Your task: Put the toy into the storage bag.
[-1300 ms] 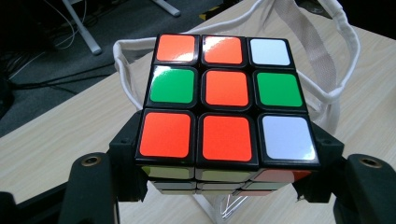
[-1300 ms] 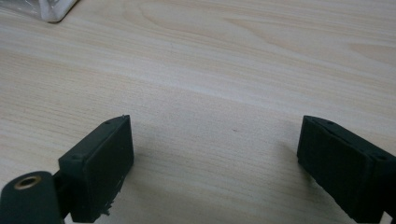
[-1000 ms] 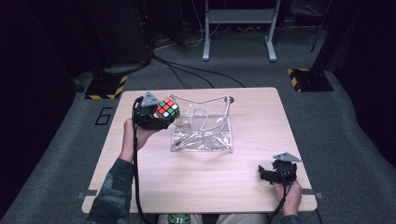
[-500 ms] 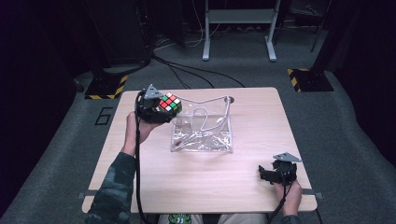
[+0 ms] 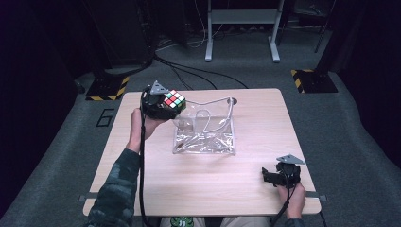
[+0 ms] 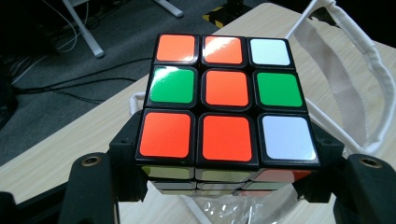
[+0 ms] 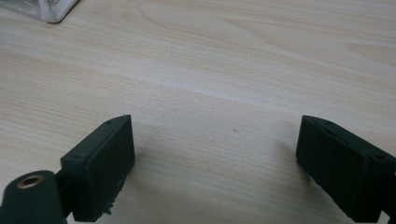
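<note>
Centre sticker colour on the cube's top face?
Orange, on the cube held by the left gripper; clearest in the left gripper view.

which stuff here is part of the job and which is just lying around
In the job:
- puzzle cube, gripped in the left gripper
- clear bag with white cord handles, beside the cube
- right gripper, jaws open over the table

Just there:
- floor cables
- metal stand
- striped floor plates
</note>
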### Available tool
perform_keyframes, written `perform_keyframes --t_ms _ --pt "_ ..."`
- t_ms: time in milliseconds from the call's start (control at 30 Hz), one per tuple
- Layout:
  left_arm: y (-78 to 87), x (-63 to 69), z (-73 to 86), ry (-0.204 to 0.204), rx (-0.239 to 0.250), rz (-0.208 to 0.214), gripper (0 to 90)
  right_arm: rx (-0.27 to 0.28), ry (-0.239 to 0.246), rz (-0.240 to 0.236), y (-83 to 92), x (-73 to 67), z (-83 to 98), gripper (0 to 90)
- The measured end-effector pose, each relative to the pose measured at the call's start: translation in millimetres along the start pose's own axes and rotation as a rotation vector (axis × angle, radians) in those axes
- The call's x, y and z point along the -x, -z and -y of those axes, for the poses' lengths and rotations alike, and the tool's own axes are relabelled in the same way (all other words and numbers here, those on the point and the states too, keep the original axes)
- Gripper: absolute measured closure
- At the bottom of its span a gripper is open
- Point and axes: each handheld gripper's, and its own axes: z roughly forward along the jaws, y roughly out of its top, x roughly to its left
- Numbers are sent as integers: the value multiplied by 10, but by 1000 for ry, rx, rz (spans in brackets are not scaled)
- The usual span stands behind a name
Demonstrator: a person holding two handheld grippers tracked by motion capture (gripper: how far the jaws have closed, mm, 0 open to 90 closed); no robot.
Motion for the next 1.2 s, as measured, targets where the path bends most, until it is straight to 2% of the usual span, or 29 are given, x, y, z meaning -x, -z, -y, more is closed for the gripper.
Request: perform_keyframes --t_ms 133,467,700,1000,1200 --pt "-78 -17 -23 -7 -23 5 337 0 0 0 0 0 0 106" --pt "-255 -46 -24 14 -58 16 337 0 0 0 0 0 0 107" --pt "-344 -57 -8 32 -66 20 337 0 0 0 0 0 0 107" --pt "-455 -48 38 39 -102 37 336 1 0 0 0 0 0 108" --pt "-502 -45 43 51 -102 36 337 1 0 0 0 0 0 108"
